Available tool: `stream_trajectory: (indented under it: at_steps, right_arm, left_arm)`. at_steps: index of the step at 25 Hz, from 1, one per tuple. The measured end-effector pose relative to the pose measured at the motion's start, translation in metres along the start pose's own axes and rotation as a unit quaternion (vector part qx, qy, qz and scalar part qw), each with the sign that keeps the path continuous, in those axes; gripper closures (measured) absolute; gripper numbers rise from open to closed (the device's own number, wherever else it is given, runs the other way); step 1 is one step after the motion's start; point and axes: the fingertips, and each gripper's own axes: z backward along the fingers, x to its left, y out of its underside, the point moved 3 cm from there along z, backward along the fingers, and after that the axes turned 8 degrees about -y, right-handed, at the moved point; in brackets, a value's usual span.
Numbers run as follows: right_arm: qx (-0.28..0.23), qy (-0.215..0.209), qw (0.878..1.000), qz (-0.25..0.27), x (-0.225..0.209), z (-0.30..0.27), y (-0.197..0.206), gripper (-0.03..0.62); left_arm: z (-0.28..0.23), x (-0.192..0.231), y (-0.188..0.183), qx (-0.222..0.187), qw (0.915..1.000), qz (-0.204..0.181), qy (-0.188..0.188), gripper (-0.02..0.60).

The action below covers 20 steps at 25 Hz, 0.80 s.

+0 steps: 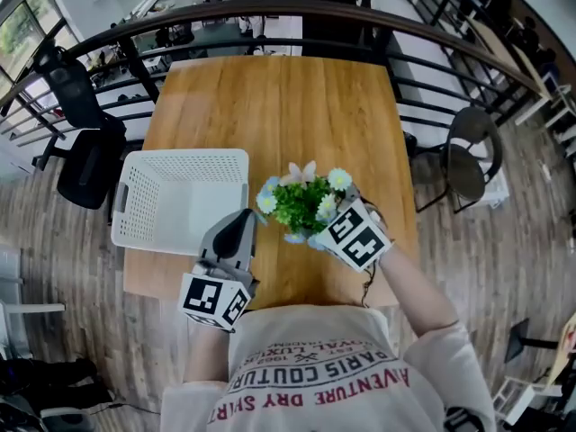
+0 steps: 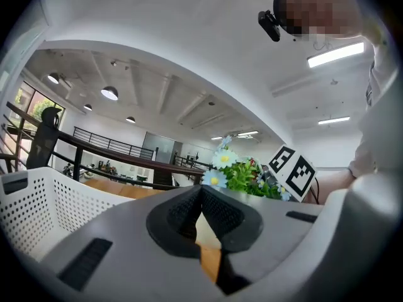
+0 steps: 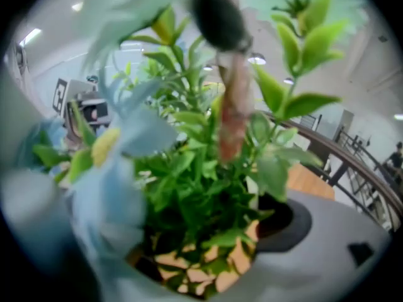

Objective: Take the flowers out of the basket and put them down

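Your right tongs [image 1: 322, 225] are pinching the flowers [image 1: 301, 203] low in the foliage, over the counter [image 1: 288, 106]. They sit just right of your empty, pressed-together left tongs [image 1: 241, 228], clear of the basket [image 1: 184, 155]. Soft leaves give a weak hold, so the bunch could slip or topple on release.
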Motion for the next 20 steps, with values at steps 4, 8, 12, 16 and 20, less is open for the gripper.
stream_trajectory:
  at_steps: [4,8,12,16,20]
  right_arm:
    - [0.01,0.001,0.999,-0.036,-0.013,-0.008,0.043,0.115]
    - [0.034,0.01,0.998,-0.057,-0.022,-0.028,0.089,0.115]
    - [0.058,0.005,0.995,-0.087,-0.025,-0.056,0.128,0.115]
    - [0.079,0.013,0.992,-0.102,-0.022,-0.081,0.157,0.115]
    - [0.091,0.017,0.989,-0.112,-0.018,-0.1,0.178,0.115]
  left_arm:
    - [-0.011,-0.022,0.02,0.017,0.9996,-0.024,0.004,0.56]
    - [-0.017,-0.031,0.051,0.047,0.9987,-0.017,0.005,0.56]
    - [-0.019,-0.033,0.071,0.071,0.9975,-0.007,0.001,0.56]
    - [-0.018,-0.026,0.084,0.085,0.9963,-0.005,-0.01,0.56]
    - [-0.016,-0.029,0.092,0.096,0.9953,-0.007,-0.006,0.56]
